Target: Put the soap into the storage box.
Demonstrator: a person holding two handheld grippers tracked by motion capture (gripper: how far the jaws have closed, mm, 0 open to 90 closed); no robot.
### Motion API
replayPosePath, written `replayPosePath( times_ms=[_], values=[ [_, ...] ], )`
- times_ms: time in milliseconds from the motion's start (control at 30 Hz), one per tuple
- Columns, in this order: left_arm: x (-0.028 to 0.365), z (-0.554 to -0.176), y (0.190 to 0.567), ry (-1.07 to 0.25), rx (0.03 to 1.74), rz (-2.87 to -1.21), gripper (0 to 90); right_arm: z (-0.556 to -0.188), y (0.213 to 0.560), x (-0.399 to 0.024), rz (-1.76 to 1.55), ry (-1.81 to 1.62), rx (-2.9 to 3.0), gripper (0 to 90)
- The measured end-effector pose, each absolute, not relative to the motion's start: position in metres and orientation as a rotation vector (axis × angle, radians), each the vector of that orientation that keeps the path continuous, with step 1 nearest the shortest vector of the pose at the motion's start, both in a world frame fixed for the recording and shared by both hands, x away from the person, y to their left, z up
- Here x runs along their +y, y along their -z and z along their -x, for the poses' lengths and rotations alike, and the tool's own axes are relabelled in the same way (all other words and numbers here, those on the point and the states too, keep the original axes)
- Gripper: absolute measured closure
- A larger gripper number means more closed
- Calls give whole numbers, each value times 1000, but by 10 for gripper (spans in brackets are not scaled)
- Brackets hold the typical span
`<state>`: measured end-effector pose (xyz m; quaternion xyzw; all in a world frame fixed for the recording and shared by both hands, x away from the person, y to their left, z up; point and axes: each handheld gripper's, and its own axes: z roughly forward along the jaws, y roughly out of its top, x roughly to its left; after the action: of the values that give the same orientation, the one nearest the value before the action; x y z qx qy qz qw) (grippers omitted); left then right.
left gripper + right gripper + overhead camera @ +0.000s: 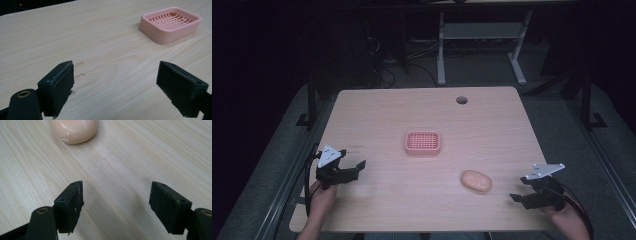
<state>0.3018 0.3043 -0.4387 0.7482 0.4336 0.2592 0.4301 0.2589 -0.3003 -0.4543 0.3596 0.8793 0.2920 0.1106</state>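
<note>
- The right gripper [523, 192] sits at the near right corner of the table [492, 125], held from below by a hand [569, 222]; its jaws stand wide apart with nothing but bare wood between them.
- The left gripper [353, 166] hangs over the near left part of the table, also held by a hand [321, 200]; its jaws are spread wide too, gripping nothing.
- The soap [476, 181] lies flat on the wood, near the right gripper and to its left, apart from its jaws. It is a smooth, rounded oval bar, pale peach-orange, with a soft sheen; in the right gripper view the soap [73, 130] shows a few small whitish flecks on its side.
- Farther in, near the table's middle, stands a pink soap dish [423, 142], rectangular with rounded corners and a grid bottom; nothing lies in it. It is well apart from the soap.
- In the left gripper view the soap dish [170, 25] lies ahead and to the right of the open jaws.
</note>
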Motion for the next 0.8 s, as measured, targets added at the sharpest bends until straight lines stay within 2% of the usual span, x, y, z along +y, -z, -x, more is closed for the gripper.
replayPosePath(
  times_ms=[800],
  values=[
    [305,-301,439,-648,1088,-1862,142,-272,449,-275,-973,-801,2663,265]
  ],
)
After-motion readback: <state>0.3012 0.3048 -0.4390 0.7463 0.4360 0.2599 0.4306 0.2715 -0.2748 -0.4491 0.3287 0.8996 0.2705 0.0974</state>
